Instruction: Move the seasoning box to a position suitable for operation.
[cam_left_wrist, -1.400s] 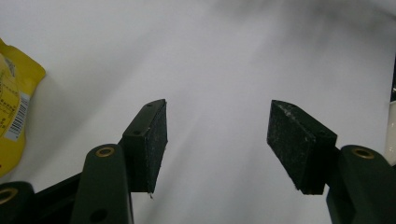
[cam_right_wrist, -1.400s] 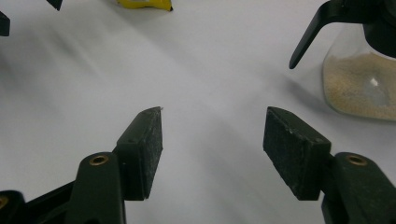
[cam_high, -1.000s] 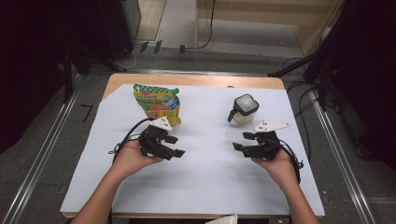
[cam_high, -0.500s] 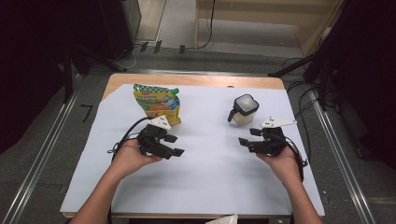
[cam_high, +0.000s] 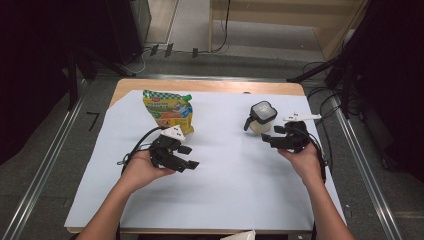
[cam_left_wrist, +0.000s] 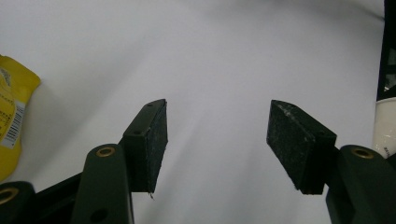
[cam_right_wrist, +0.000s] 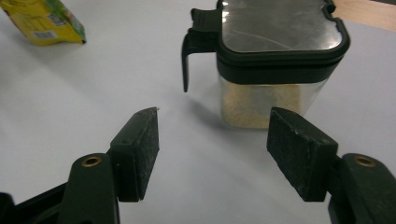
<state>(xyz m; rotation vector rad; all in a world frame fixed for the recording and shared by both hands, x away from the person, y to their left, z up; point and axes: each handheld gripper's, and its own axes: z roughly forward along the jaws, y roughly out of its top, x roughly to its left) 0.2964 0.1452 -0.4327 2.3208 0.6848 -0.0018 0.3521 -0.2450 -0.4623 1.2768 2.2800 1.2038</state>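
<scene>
A clear jar (cam_high: 261, 118) with a black lid and a side handle stands at the right of the white table cover. It holds a pale powder. My right gripper (cam_high: 269, 136) sits just to its right and front, open, with nothing between the pads. In the right gripper view the jar (cam_right_wrist: 275, 56) stands close ahead of the open right gripper (cam_right_wrist: 212, 140), a little to the right. A yellow and green pouch (cam_high: 167, 111) lies at the back left. My left gripper (cam_high: 189, 156) is open in front of the pouch and points right. In the left gripper view the left gripper (cam_left_wrist: 217, 135) is over bare cover.
The wooden table edge (cam_high: 210, 85) shows beyond the white cover. Metal rails (cam_high: 47, 160) run along both sides of the table. Cables lie on the floor behind it. The pouch (cam_left_wrist: 11, 116) and the jar (cam_left_wrist: 385, 121) sit at the borders of the left gripper view.
My right hand has moved away from the person and up to the jar. The left hand has stayed where it was.
</scene>
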